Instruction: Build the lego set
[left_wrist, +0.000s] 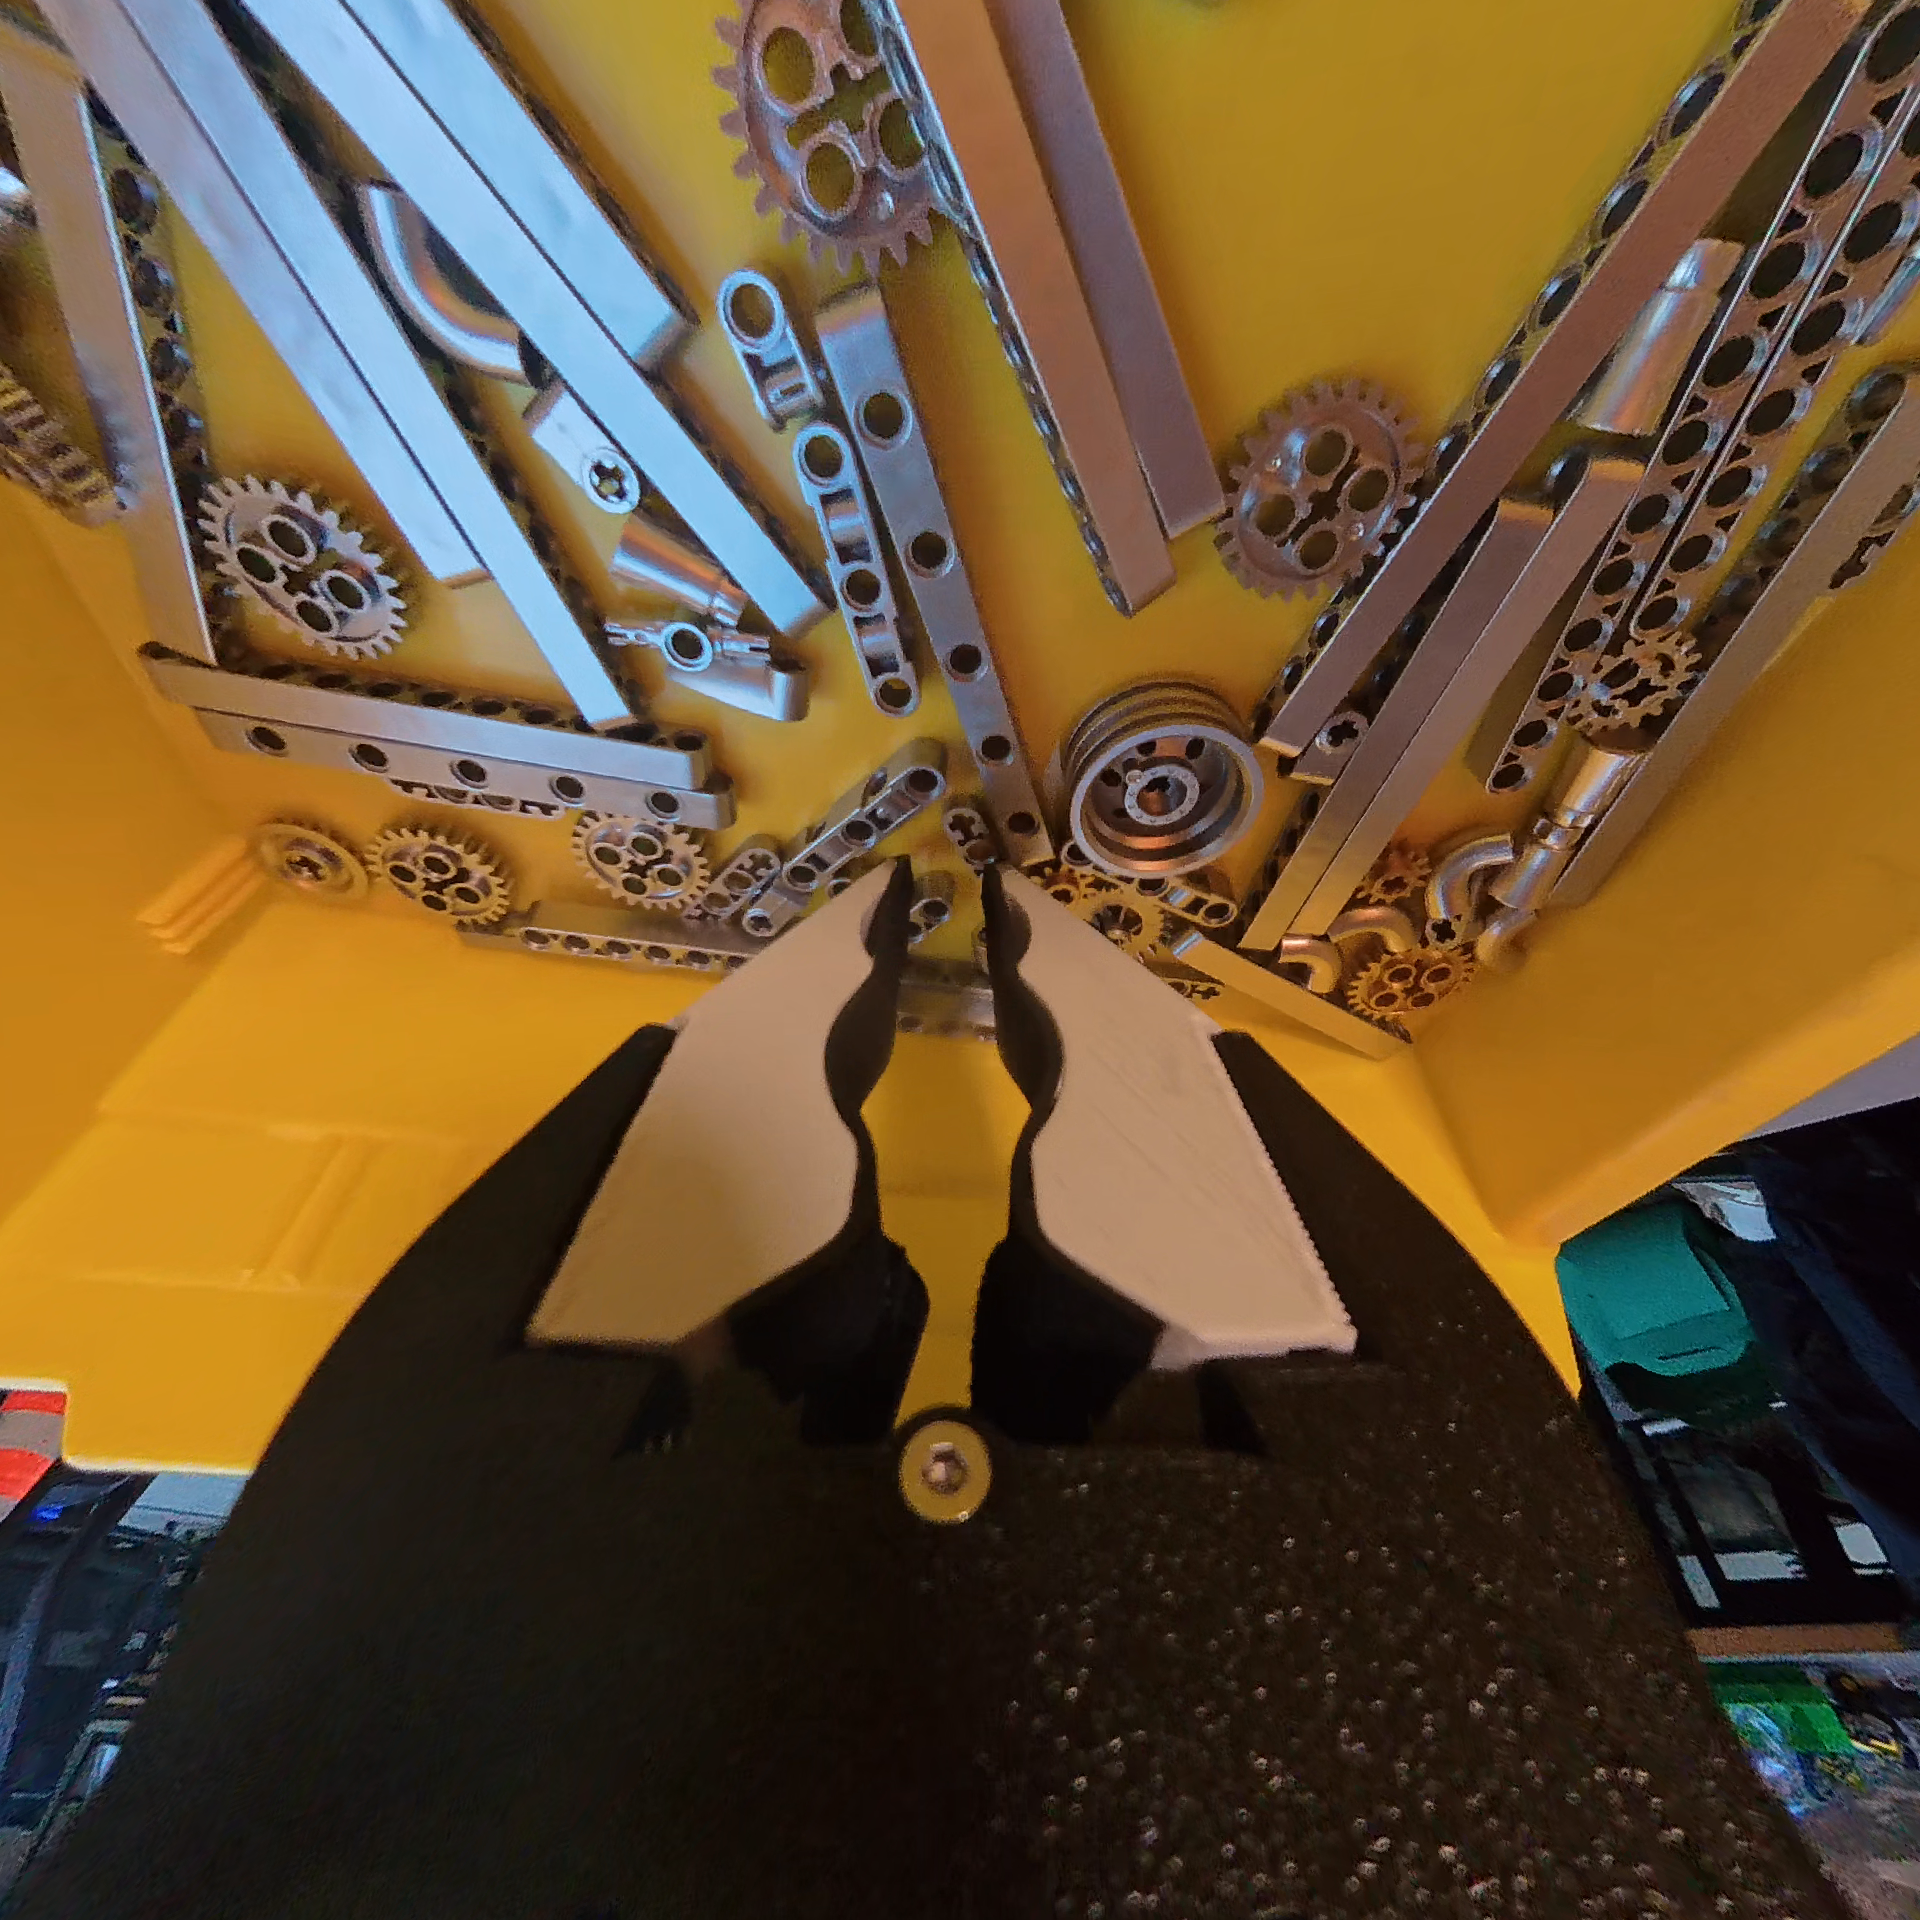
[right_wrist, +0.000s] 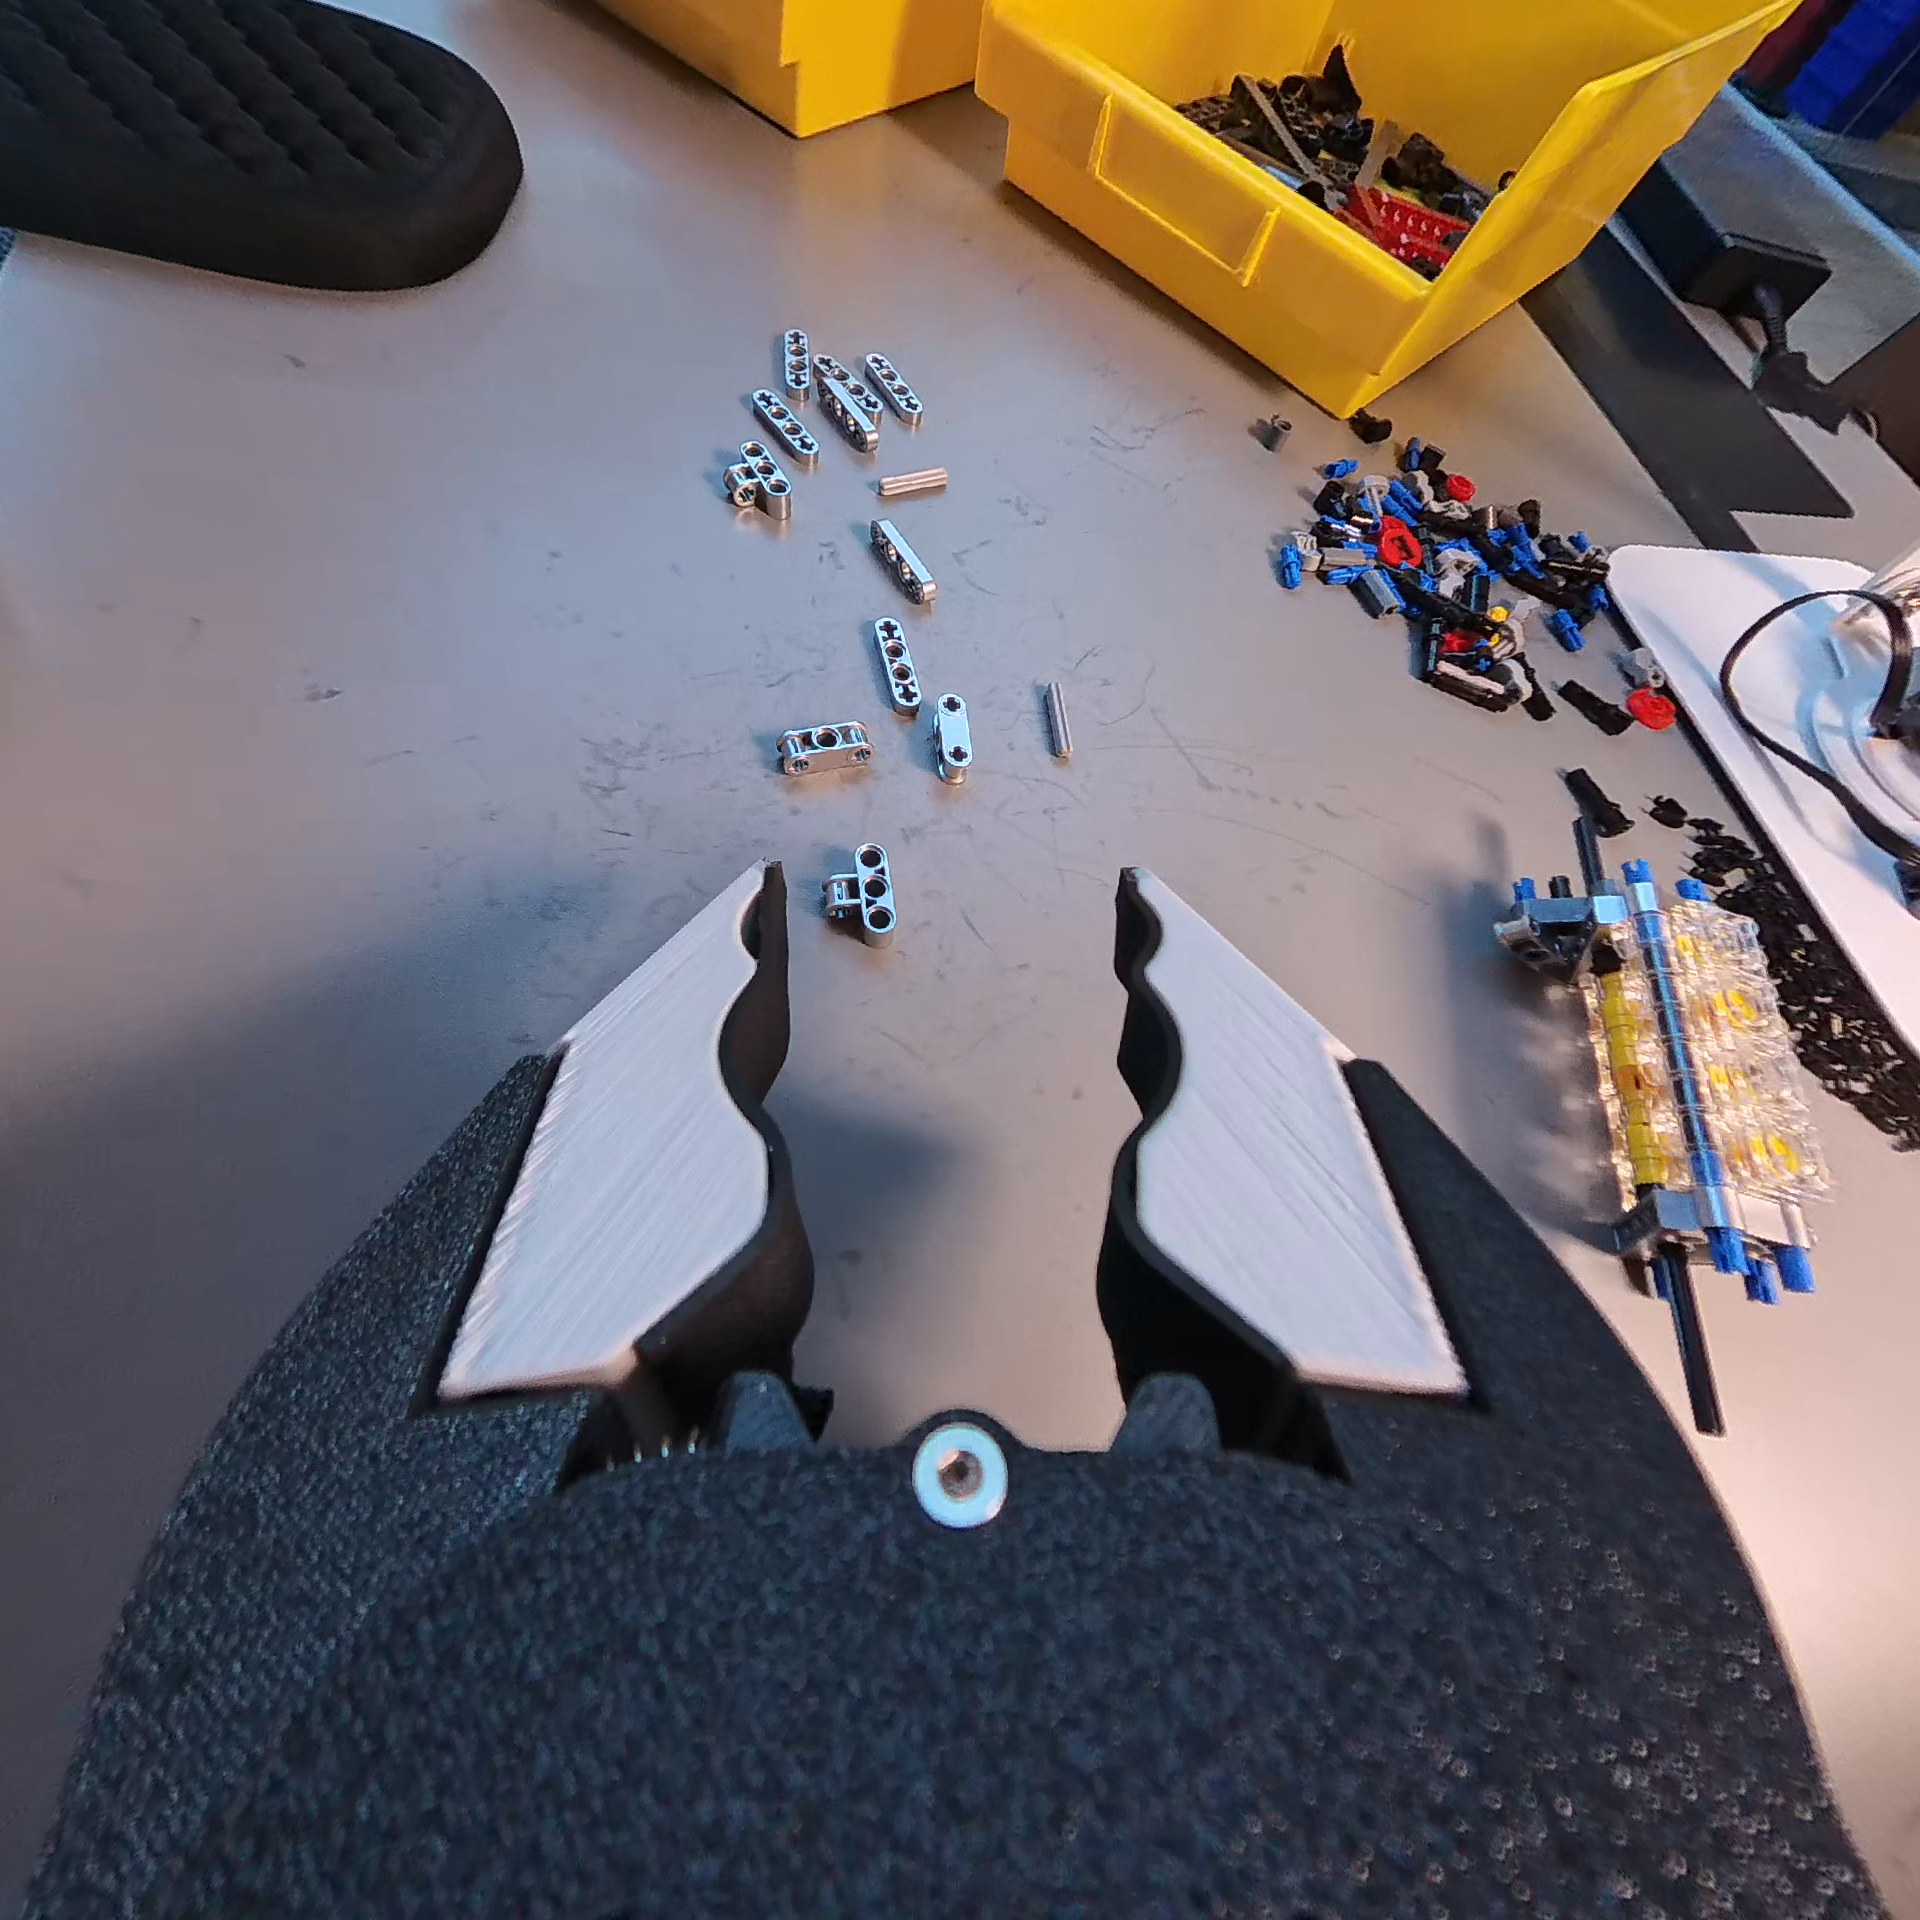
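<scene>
My left gripper (left_wrist: 940, 878) is deep in the yellow bin (left_wrist: 312, 1091), jaws narrowed to a slit around a small silver piece I can't quite make out, while my right gripper (right_wrist: 945, 883) hovers wide over the table (right_wrist: 312, 675), a connector (right_wrist: 868, 881) just inside its left tip.

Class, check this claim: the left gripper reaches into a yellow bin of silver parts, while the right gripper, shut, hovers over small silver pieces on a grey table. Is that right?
One error: the right gripper is open, its jaws wide apart, as the right wrist view shows. The rest holds: the left gripper reaches into the yellow bin of silver parts, and small silver pieces lie on the grey table.
</scene>
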